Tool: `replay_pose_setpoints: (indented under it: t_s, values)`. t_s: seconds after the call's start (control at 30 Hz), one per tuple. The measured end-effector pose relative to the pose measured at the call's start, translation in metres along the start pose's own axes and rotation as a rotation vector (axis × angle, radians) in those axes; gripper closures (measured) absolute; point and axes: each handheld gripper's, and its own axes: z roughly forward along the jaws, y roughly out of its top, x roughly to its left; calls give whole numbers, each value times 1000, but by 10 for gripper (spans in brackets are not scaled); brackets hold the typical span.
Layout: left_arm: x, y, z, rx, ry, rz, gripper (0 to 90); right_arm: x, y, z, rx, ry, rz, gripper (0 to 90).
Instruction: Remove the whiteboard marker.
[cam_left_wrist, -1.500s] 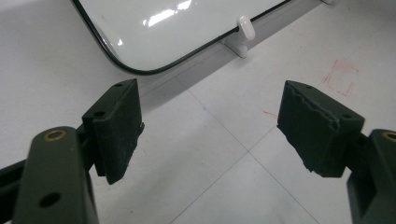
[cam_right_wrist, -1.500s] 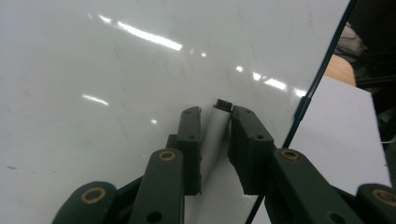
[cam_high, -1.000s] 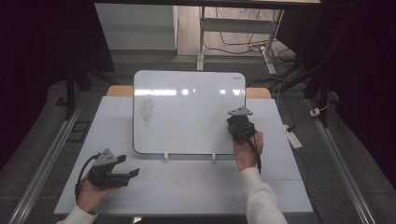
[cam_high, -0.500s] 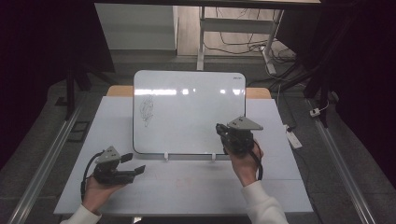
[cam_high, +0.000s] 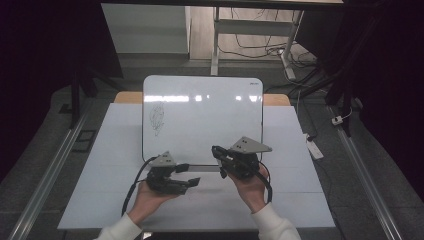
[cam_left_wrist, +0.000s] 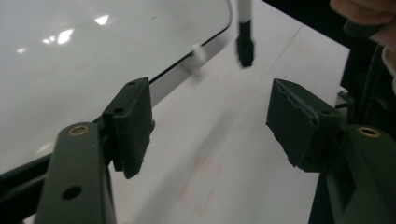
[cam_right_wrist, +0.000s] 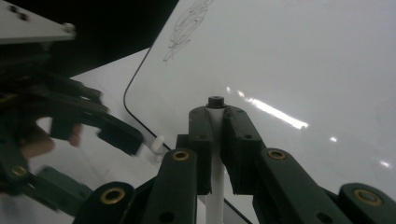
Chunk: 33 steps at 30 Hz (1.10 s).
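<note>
We're holding the marker clamped upright in the right gripper, jaws fully closed on its white barrel, dark end poking out just past the pads. In the left gripper view the marker's black end is hanging above the table, just off the whiteboard's near edge. The scribble near the board's left edge is already there; capping or handing over the marker is probably what's left, as we're judging it. Left gripper is coming in toward the marker, jaws partway open and just been closing, nothing between them yet. The black end is sitting beyond the left pads, well apart, so we're not gripping it there yet.
</note>
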Motion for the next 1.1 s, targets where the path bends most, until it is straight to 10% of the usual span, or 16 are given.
replay_pose_setpoints:
  t_s: [0.37,0.73,1.1]
  values:
    - [-4,12,26,7,-90,-18,469,22,1,6,-33,39,-44,814]
    - [-2,9,27,10,-81,-16,741,39,5,8,-68,45,-72,813]
    - [-1,7,30,11,-74,-30,758,40,2,9,-69,15,-49,813]
